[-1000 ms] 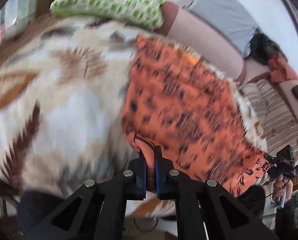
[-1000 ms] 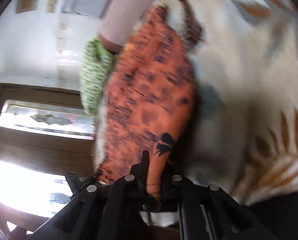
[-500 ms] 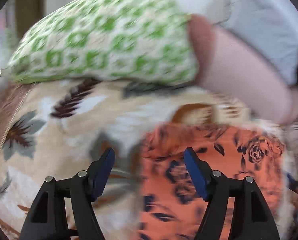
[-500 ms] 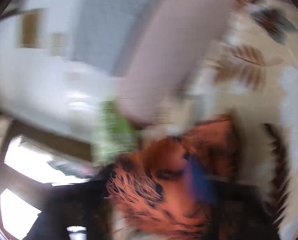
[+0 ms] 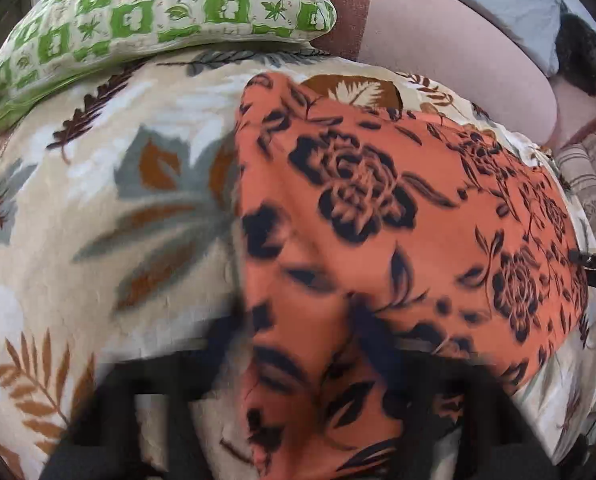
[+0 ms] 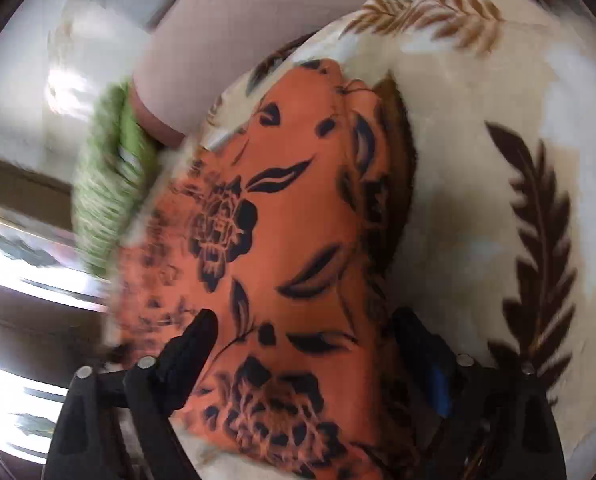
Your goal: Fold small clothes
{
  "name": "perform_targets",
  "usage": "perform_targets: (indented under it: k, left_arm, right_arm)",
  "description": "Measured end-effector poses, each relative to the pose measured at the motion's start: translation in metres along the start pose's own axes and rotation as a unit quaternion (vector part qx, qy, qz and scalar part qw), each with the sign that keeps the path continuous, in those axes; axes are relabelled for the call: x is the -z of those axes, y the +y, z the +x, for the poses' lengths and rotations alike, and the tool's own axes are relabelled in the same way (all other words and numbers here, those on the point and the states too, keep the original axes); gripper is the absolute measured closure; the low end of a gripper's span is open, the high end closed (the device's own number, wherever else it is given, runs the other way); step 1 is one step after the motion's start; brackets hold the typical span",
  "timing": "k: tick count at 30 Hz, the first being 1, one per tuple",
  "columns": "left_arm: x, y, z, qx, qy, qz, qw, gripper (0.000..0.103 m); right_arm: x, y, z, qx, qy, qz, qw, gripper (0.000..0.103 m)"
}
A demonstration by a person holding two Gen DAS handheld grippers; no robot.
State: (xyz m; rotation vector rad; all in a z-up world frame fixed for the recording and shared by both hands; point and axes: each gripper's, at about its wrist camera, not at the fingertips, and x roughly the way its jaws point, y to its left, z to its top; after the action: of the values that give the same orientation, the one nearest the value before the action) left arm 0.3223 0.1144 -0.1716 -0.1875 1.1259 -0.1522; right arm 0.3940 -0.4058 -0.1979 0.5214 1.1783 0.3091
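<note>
Left wrist: my left gripper [image 5: 298,360] fingers closing on orange floral garment [image 5: 378,208]; right gripper [image 6: 310,360] fingers closing, astride garment, not pressing.

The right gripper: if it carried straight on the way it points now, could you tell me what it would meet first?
Most likely the orange floral garment, which lies between the closing fingers of the right gripper, spread on the leaf-patterned blanket; depth is hard to judge.

No words, labels, brands or numbers can be read in either view. The green-and-cream checked pillow [image 5: 158,16] carries faint, script-like marks in some of its cream squares, but they are too small and blurred to make out.
</note>
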Motion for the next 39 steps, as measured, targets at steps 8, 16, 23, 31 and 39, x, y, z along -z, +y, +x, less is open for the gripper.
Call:
perform_targets:
  k: [8, 16, 23, 31, 39]
  left_arm:
    - [-0.017, -0.031, -0.094, 0.018, -0.068, 0.006, 0.9975, 0.09]
    - [0.121, -0.026, -0.175, 0.029, -0.06, 0.002, 0.9978, 0.084]
    - [0.201, 0.018, -0.122, -0.032, -0.023, -0.053, 0.9978, 0.05]
    - [0.185, -0.057, -0.168, -0.013, -0.119, 0.062, 0.9909, 0.027]
    - [0.201, -0.077, -0.099, -0.07, -0.033, 0.083, 0.9936, 0.027]
  right_arm:
    - [0.002, 0.055, -0.07, -0.064, -0.045, -0.001, 0.997, 0.085]
    - [0.126, 0.072, -0.15, -0.111, -0.046, -0.021, 0.993, 0.08]
    - [0.243, -0.005, -0.104, 0.008, 0.001, 0.025, 1.0, 0.02]
    - [0.201, 0.033, -0.153, -0.073, -0.089, 0.001, 0.993, 0.019]
    - [0.208, -0.006, -0.092, -0.041, -0.036, 0.12, 0.991, 0.036]
